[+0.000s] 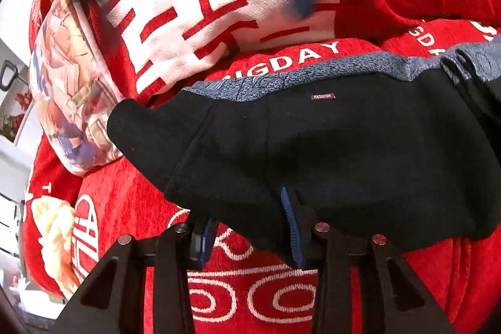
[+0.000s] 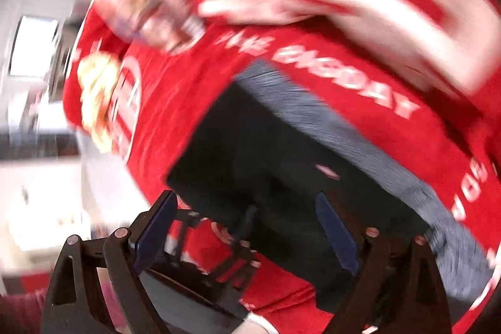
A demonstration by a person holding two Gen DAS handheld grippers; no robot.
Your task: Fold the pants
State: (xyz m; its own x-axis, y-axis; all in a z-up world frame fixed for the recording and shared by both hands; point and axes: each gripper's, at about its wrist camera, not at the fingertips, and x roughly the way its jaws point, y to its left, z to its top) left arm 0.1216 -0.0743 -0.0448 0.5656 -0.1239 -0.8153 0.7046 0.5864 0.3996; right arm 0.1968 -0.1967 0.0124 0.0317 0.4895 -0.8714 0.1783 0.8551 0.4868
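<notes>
**Now: both grippers spread at the near edge of the pants**

Just ahead of the left gripper [image 1: 250,227], its blue-padded fingers [image 1: 292,227] stand spread apart, and the black pants [image 1: 328,152] drape over the right-hand finger while the left-hand one sits clear of the cloth, above the red bedspread [image 1: 131,202]. Nothing is pinched between the pads. Beyond the pants, farther from this gripper, a white cushion with red characters [image 1: 200,5] leans on the spread, and to the left of it lies a pillow with a pastel printed picture [image 1: 69,83]. A blurred blue finger crosses the top of that view, in front of the cushion; whose it is cannot be told for certain.

From the right gripper [image 2: 247,230], the fingers [image 2: 338,237] are likewise wide open, and the pants [image 2: 281,165] lie between and ahead of them on the bedspread [image 2: 175,102]. This view is heavily smeared, so contact with the cloth cannot be judged. It shows a dark frame-like object low between the fingers, which the left view lacks.

The pants are black with a speckled grey-blue band along the far edge and a small "FASHION" tab [image 1: 324,96], readable only in the left view.
</notes>
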